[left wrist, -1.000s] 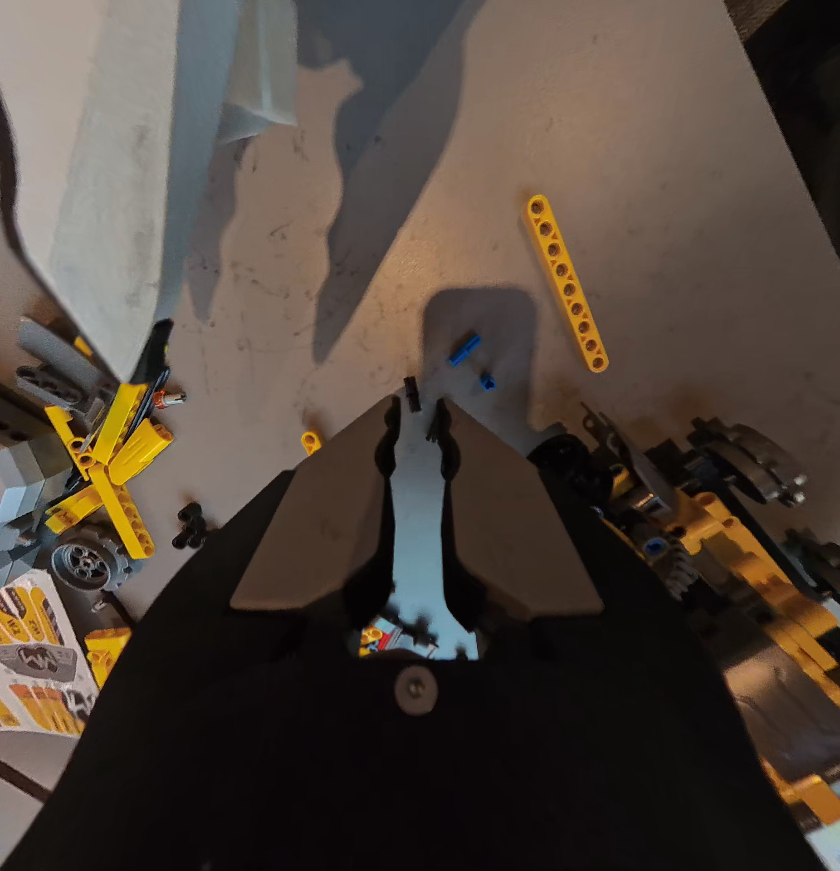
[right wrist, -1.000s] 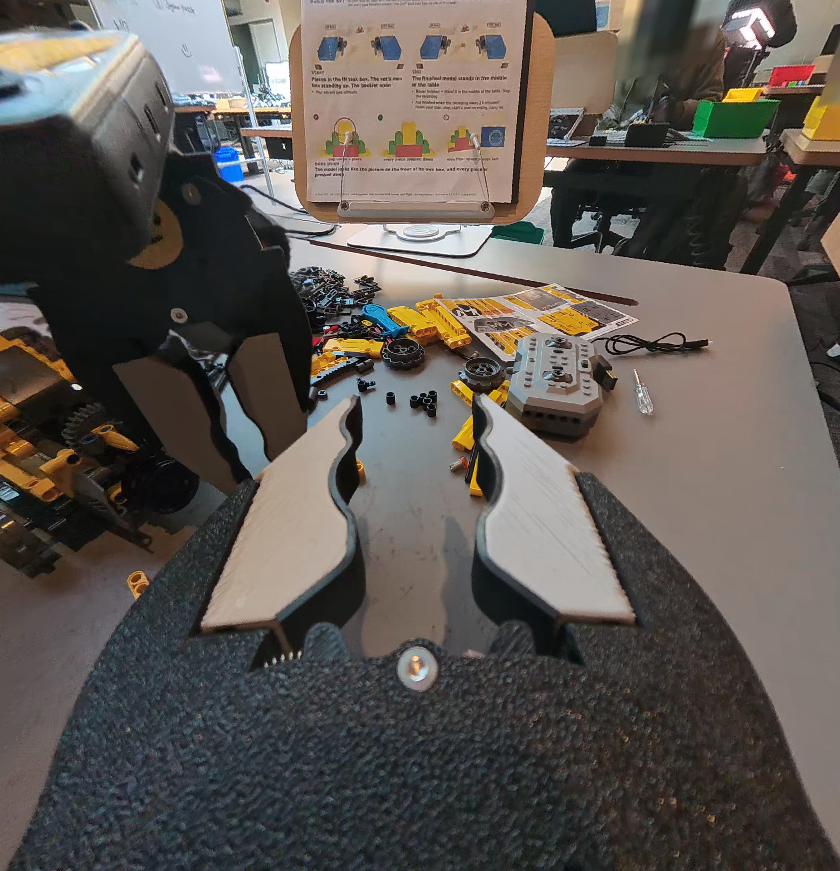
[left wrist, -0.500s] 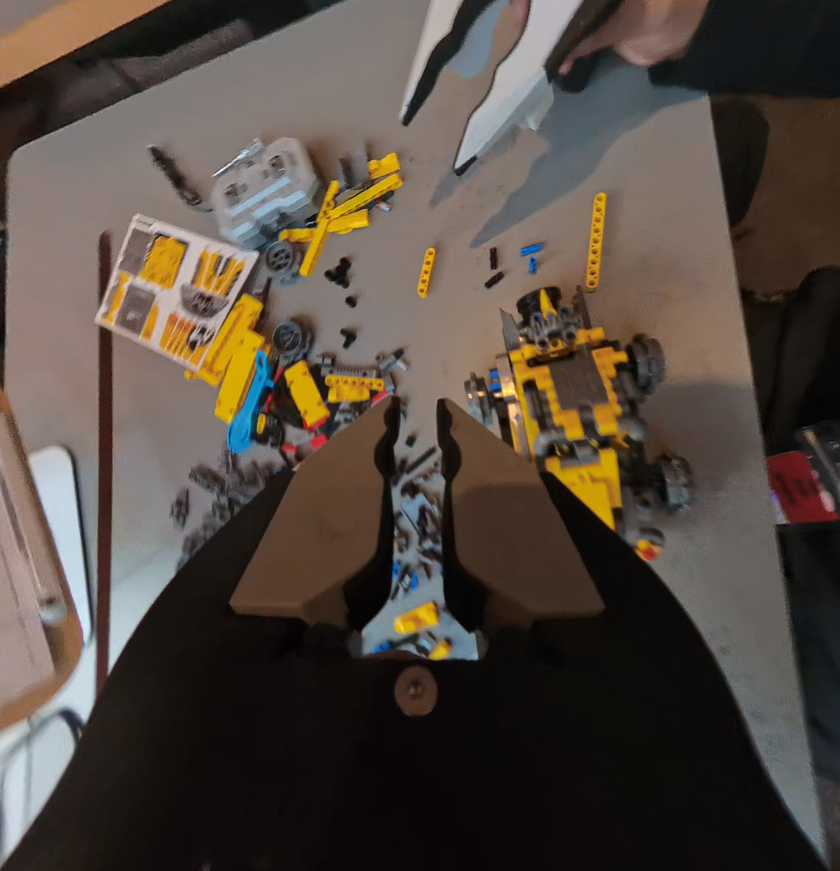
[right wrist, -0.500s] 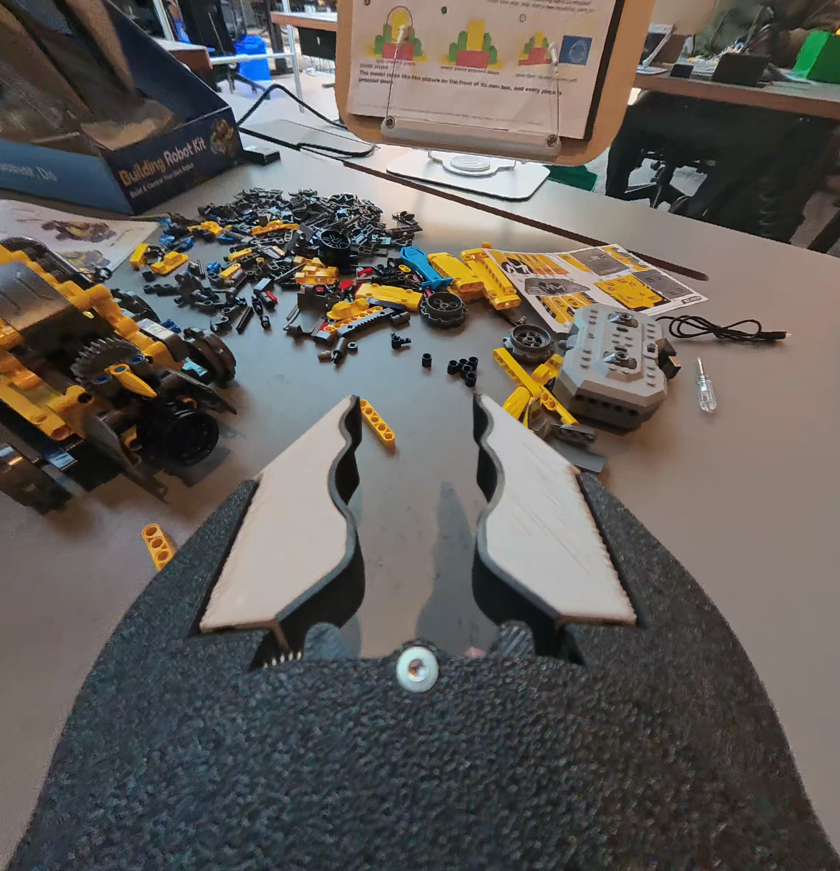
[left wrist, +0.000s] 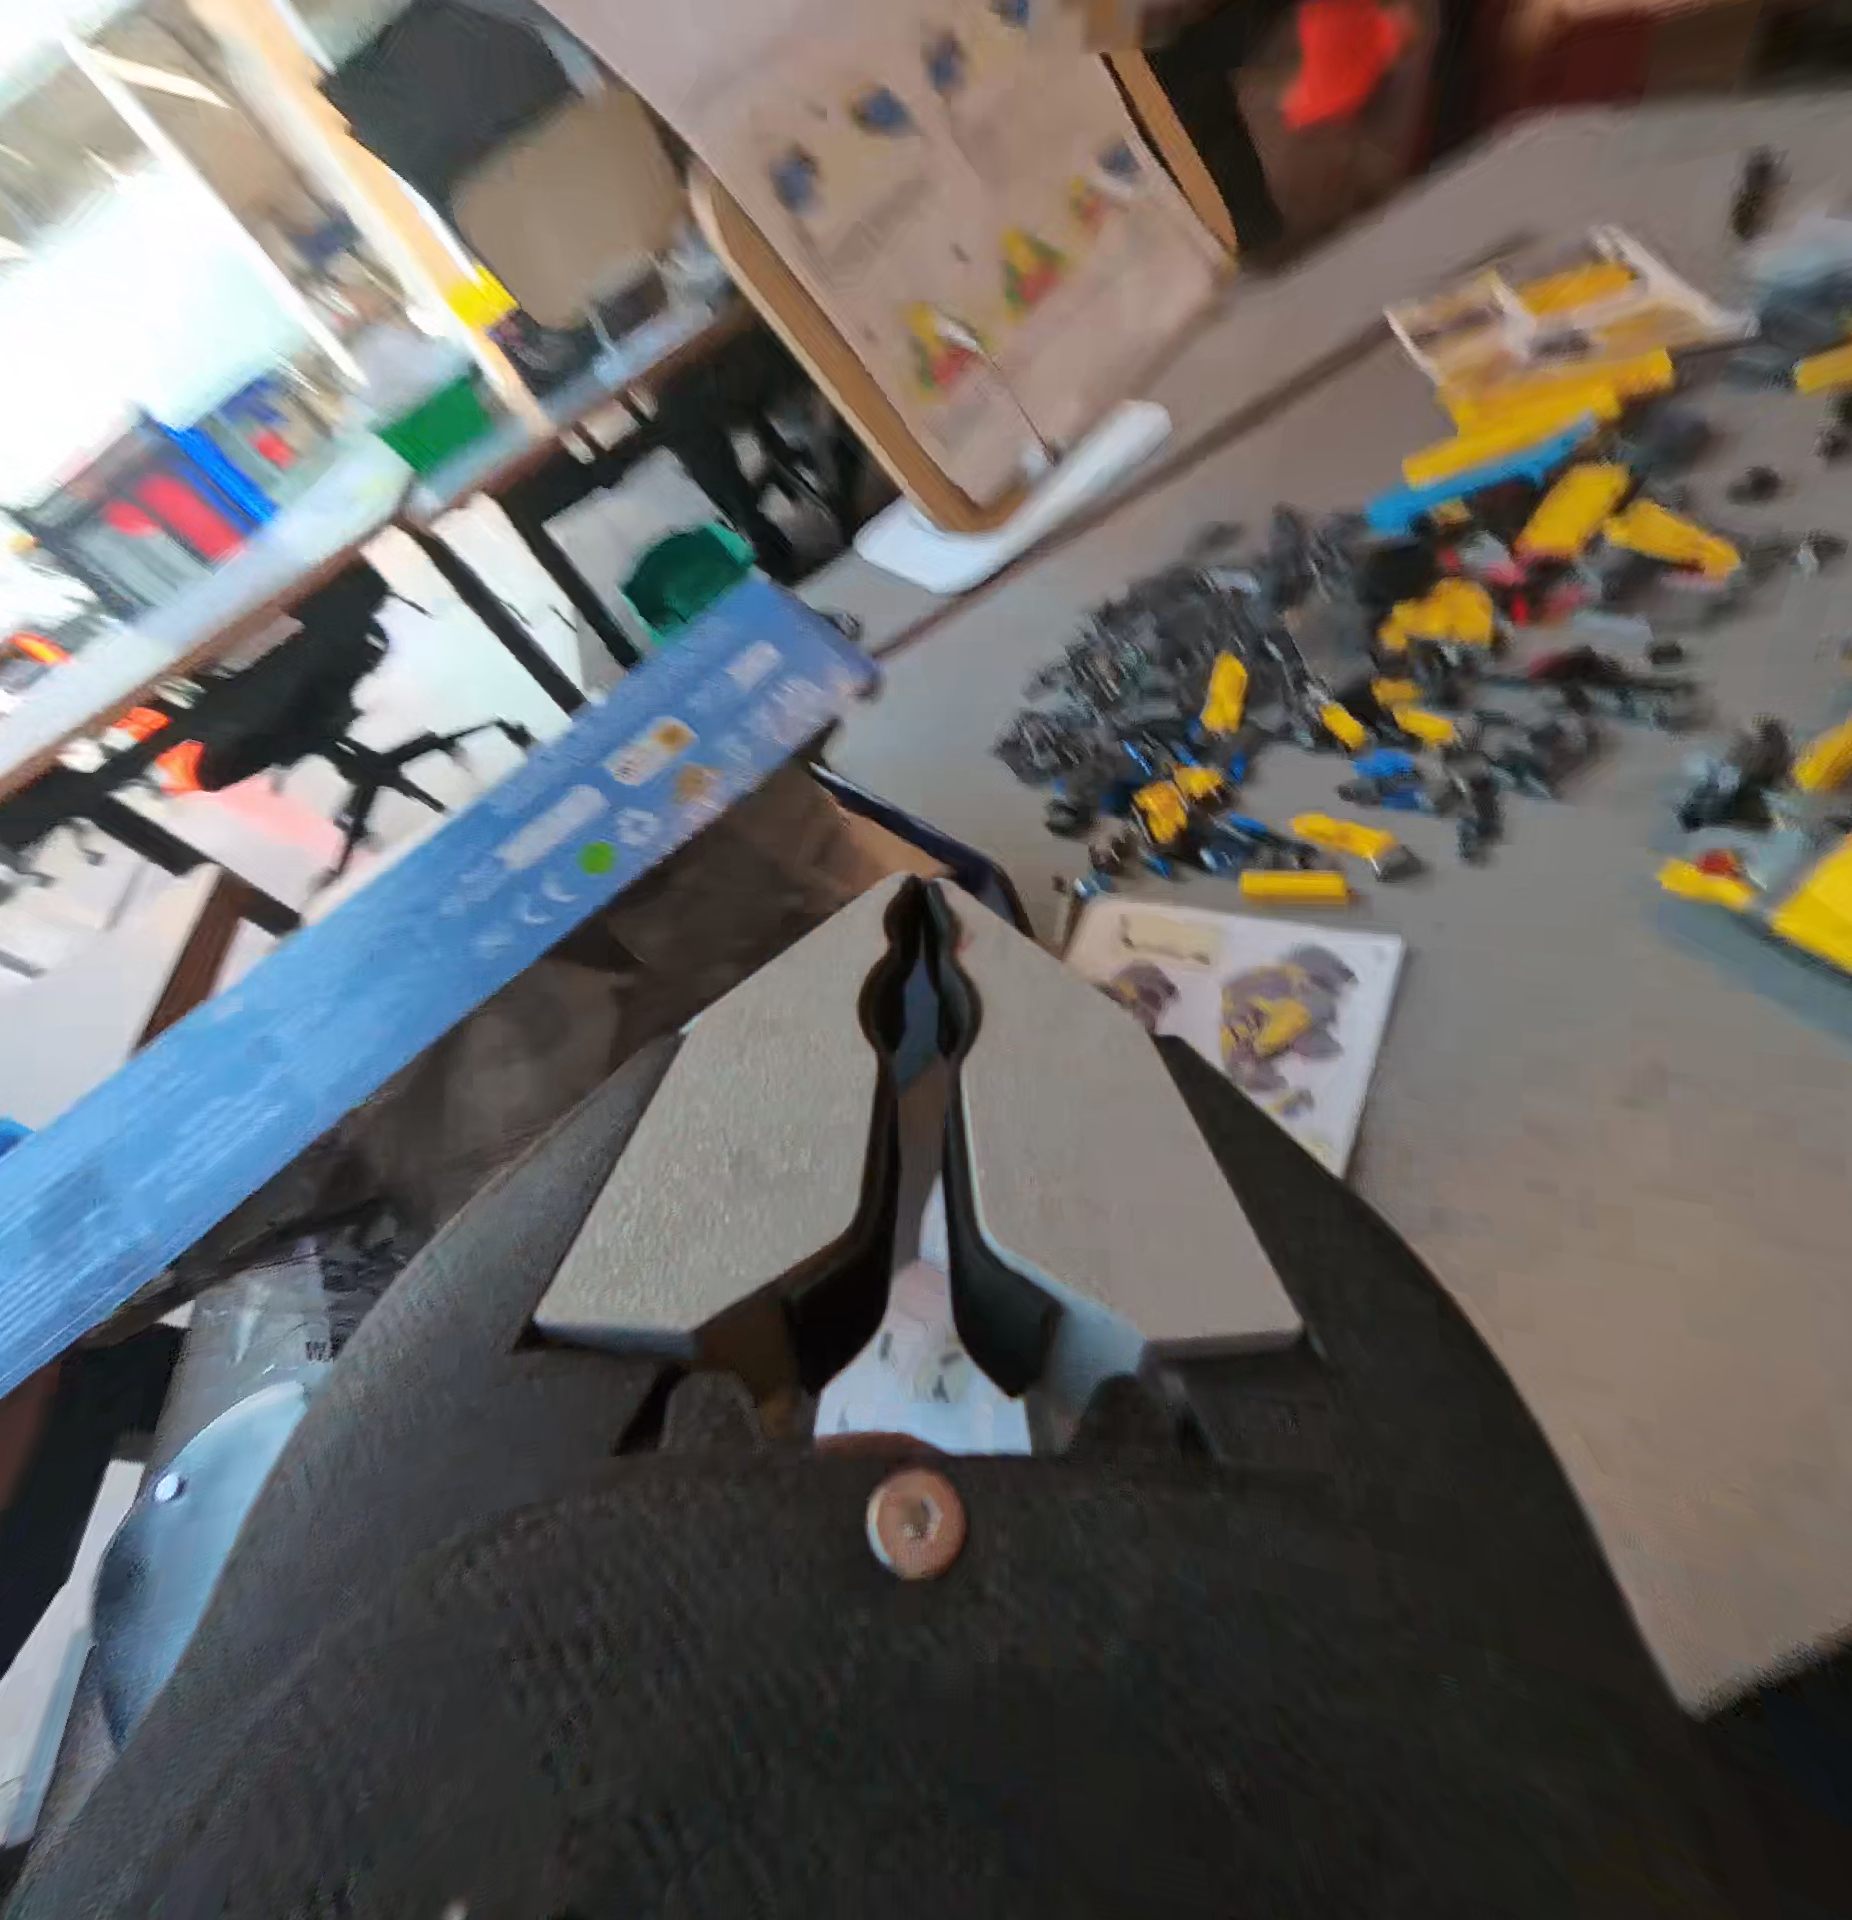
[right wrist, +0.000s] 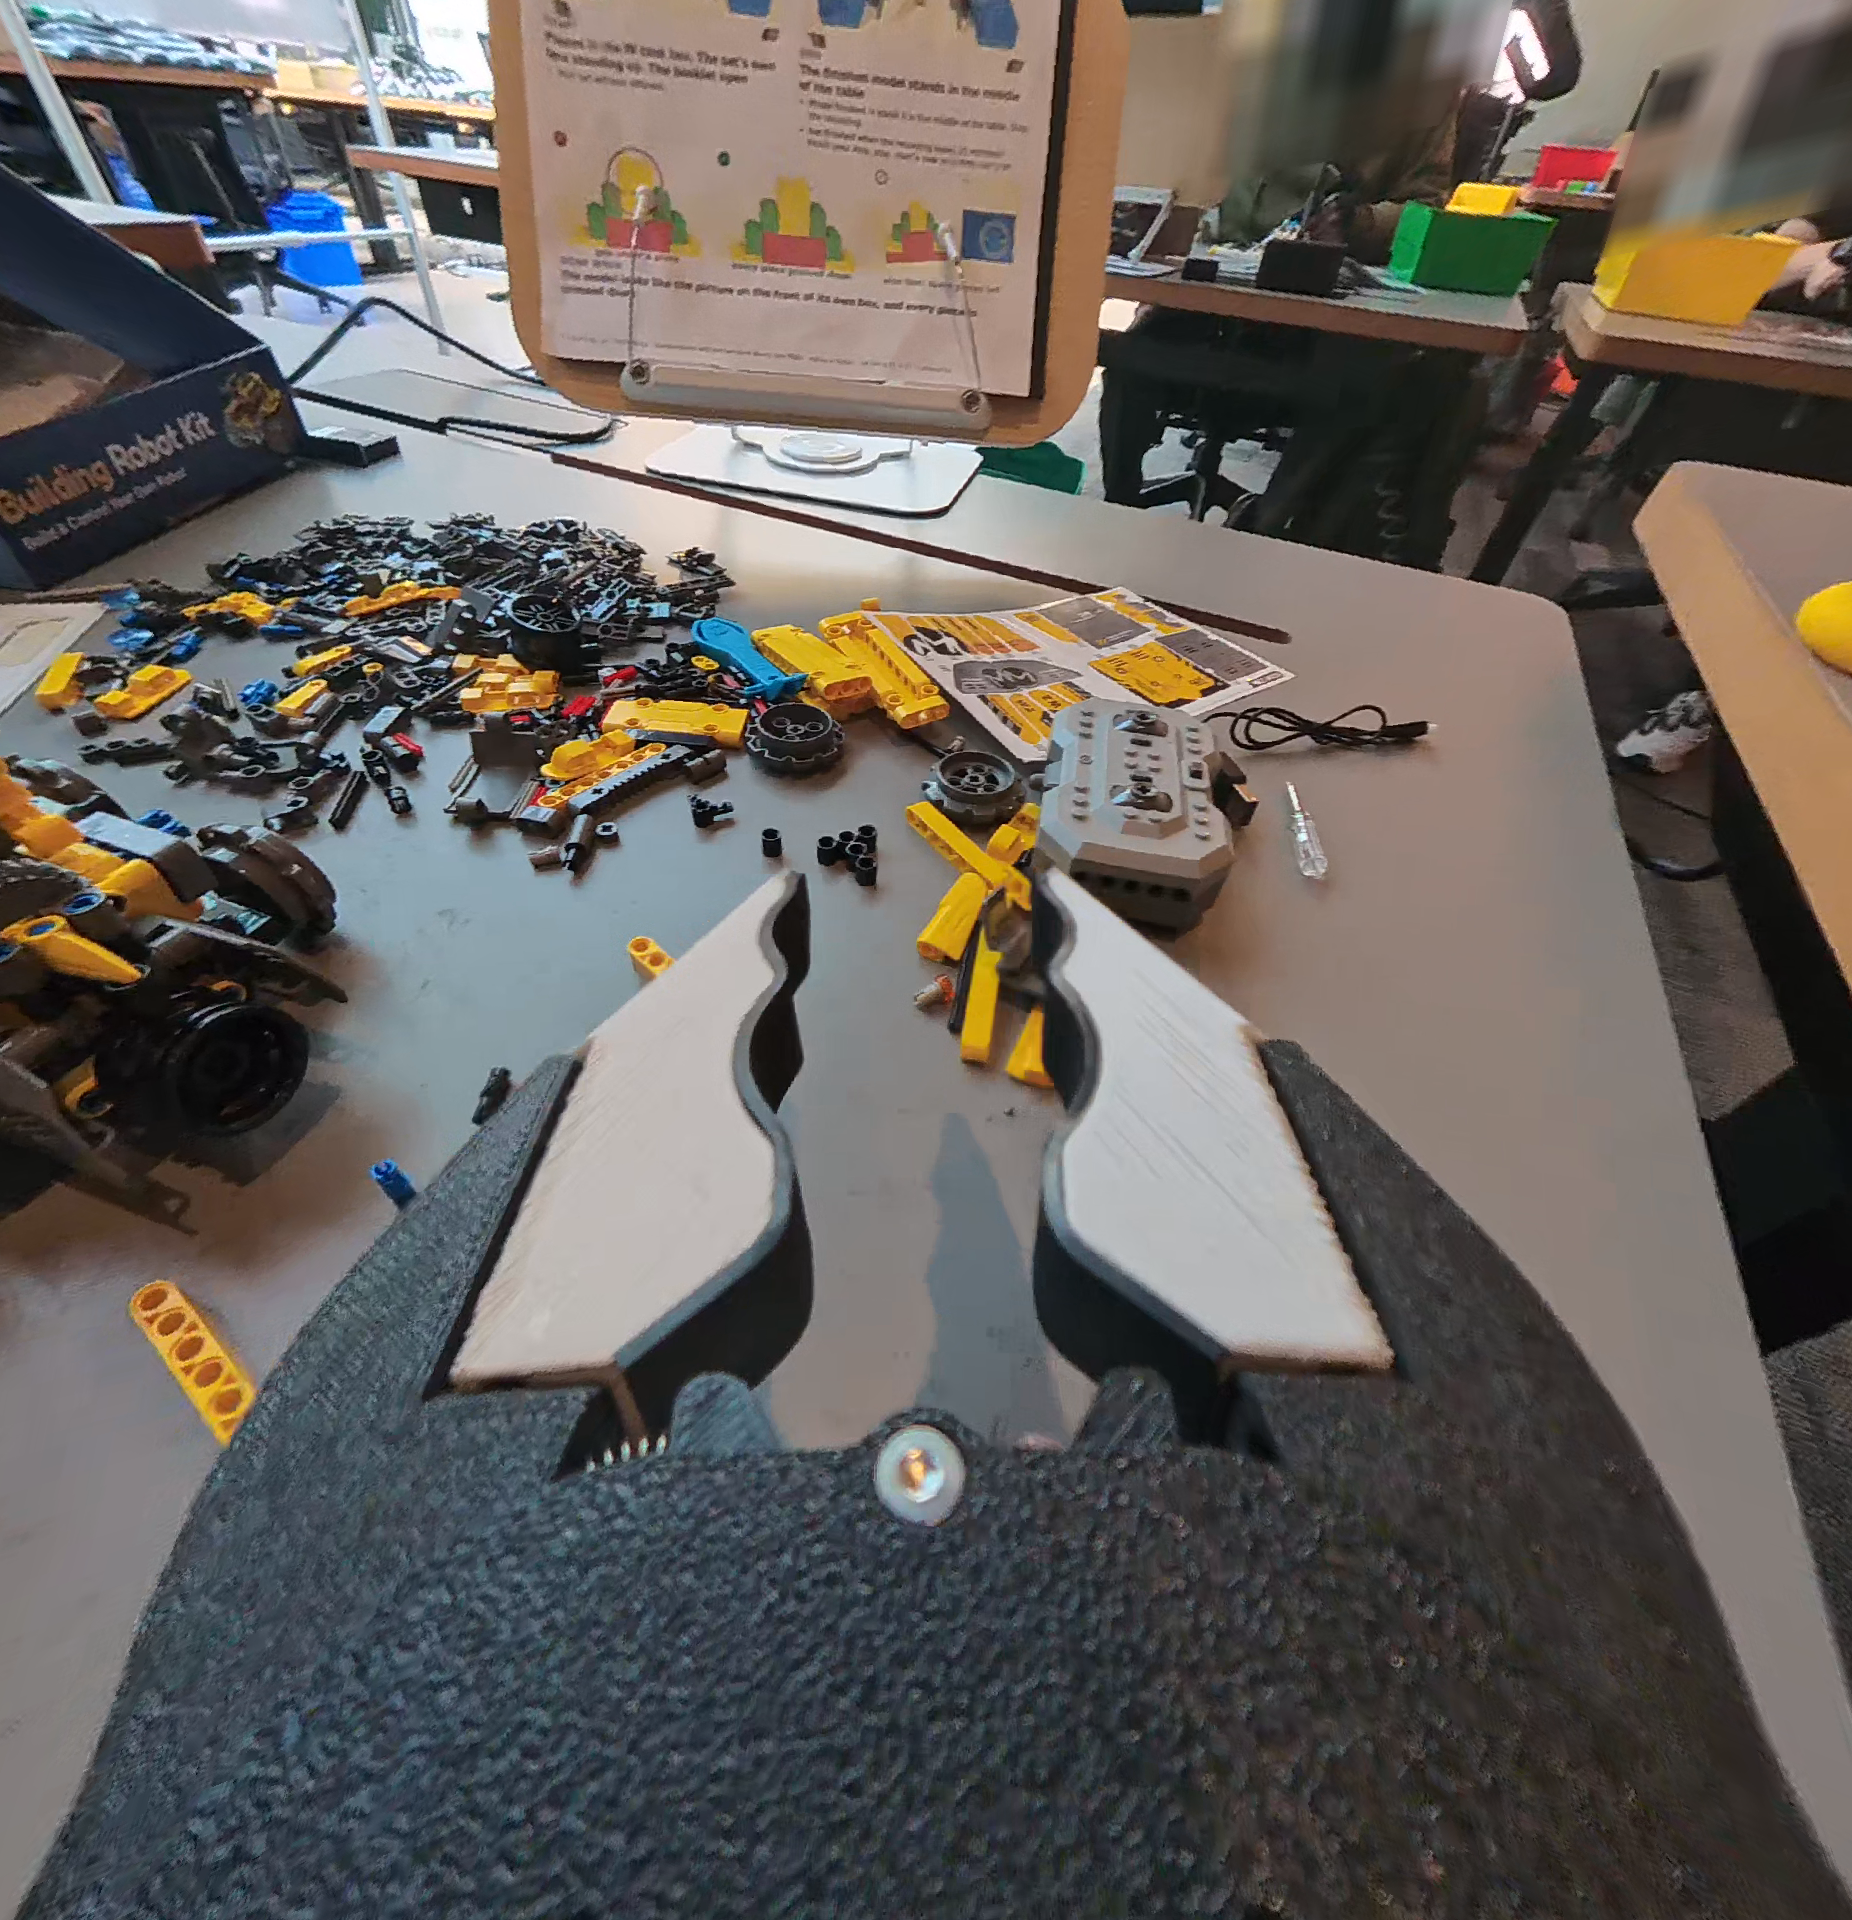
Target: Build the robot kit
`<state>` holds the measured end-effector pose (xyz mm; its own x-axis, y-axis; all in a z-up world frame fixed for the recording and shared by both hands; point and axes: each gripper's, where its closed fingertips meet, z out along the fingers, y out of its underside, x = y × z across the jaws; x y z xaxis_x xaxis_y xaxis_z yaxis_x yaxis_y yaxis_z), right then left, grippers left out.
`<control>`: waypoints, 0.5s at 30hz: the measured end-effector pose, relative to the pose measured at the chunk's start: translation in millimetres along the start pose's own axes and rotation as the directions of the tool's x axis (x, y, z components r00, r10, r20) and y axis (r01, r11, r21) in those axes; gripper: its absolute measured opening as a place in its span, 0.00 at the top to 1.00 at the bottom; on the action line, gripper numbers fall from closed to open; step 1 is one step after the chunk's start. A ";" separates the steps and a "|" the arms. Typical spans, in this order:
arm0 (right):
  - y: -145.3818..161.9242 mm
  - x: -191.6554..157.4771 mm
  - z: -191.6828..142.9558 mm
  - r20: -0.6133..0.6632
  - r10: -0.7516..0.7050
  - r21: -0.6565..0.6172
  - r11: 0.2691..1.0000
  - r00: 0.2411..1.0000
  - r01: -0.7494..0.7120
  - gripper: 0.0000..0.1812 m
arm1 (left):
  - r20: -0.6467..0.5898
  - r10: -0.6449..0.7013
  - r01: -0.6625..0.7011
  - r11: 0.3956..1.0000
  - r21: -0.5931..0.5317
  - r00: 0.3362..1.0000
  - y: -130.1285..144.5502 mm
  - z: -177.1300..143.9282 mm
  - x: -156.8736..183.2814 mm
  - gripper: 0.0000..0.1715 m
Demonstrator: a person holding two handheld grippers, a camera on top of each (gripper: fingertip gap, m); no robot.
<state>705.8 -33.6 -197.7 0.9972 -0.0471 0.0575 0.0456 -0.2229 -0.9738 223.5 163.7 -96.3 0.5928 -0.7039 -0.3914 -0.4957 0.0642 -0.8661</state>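
Currently the left gripper (left wrist: 920, 902) has its tips pressed together with nothing visible between them, held in the air next to the open blue cardboard box (left wrist: 402, 904) on its left, with a printed booklet (left wrist: 1275, 1013) on the grey table (left wrist: 1587, 1195) just to its right; that view is motion-blurred. Right gripper (right wrist: 917, 894) has fingers spread apart and empty, low over the table, with yellow beams and a grey studded battery block (right wrist: 1140, 800) just ahead-right, loose black pins (right wrist: 849, 847) ahead, and a part-built yellow-black vehicle (right wrist: 122, 966) off to its left.
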 end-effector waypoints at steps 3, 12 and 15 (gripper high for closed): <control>-4.4 8.9 -5.3 -0.063 -0.015 0.024 1.000 0.998 0.016 0.77 | -0.054 -0.079 0.084 0.992 0.098 0.995 -21.6 -8.2 -9.1 1.00; -1.5 8.4 -2.0 -0.112 -0.100 -0.017 0.995 0.989 0.098 0.79 | -0.095 -0.169 0.174 0.983 0.055 0.981 -5.0 6.0 -21.1 0.98; -1.5 7.8 -1.5 -0.118 -0.115 -0.022 0.993 0.986 0.113 0.79 | -0.101 -0.168 0.174 0.983 0.055 0.981 -5.0 5.7 -20.9 0.98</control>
<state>713.4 -35.1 -195.4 0.9714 -0.1358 0.1948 0.1570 -0.2483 -0.9559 217.1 182.1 -85.6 0.6003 -0.7726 -0.2069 -0.3489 -0.0203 -0.9369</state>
